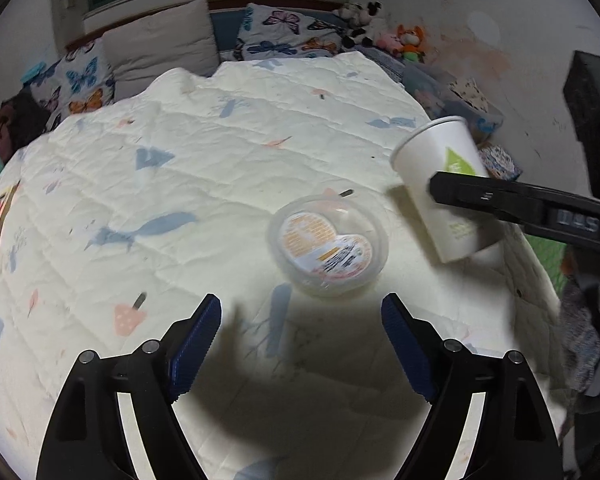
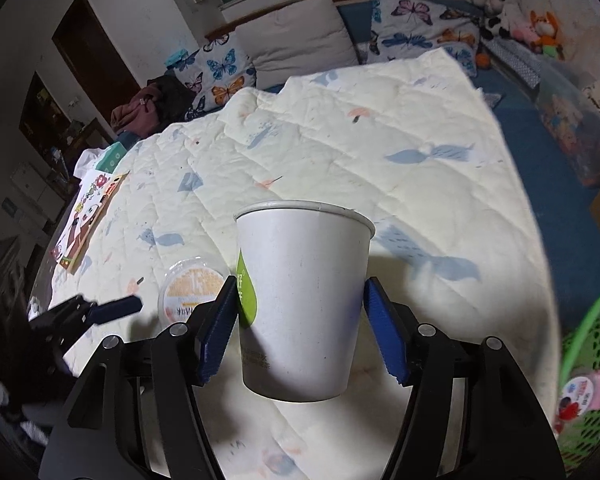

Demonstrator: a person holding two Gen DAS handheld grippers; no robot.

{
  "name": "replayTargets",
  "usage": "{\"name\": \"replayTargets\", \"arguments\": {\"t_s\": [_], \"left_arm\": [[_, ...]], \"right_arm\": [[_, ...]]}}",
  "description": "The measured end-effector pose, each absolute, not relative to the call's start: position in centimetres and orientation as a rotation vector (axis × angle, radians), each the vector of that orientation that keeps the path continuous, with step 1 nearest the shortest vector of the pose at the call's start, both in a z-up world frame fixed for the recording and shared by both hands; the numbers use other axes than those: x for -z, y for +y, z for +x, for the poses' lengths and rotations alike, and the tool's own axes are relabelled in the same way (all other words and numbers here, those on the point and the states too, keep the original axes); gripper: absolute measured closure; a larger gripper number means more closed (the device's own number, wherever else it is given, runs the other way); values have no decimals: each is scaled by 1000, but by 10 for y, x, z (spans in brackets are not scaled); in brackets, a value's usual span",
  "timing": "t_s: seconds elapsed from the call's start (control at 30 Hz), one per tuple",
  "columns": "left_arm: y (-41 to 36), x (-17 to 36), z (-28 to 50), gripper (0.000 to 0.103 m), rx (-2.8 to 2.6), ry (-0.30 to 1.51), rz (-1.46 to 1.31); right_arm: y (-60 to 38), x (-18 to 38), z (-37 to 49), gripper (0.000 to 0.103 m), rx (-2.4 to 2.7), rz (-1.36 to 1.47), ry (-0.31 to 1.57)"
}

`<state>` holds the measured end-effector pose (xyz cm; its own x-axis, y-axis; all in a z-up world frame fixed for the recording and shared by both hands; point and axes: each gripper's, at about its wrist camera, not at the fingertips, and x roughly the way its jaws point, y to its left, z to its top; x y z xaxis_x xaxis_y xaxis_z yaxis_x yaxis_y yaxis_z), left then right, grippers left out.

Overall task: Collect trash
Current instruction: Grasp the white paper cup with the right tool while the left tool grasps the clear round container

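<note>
Just ahead of your left claw (image 1: 301, 322), spread wide and empty, lay the plastic tub (image 1: 328, 242); your right claw (image 2: 300, 314) gripped the paper cup (image 2: 302, 296) upright.

light: dim room, bright pool on quilt (image 1: 220, 168) | shadows: hard | edges: fisheye-warped, vignetted, blurred
</note>
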<state>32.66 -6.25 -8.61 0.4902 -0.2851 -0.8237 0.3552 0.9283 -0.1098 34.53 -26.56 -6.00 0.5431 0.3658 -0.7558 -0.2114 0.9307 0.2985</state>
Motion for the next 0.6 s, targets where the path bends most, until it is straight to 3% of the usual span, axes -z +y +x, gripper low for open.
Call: {"name": "replayTargets", "arguments": {"t_s": [0.47,0.6], "left_arm": [[-84,98,357,21,418,998,107],[-88,102,360,29,423,999,99]], "right_arm": [[-303,58,314,40,-300,189,913],[-308,57,308,40,-296,194,909]]}}
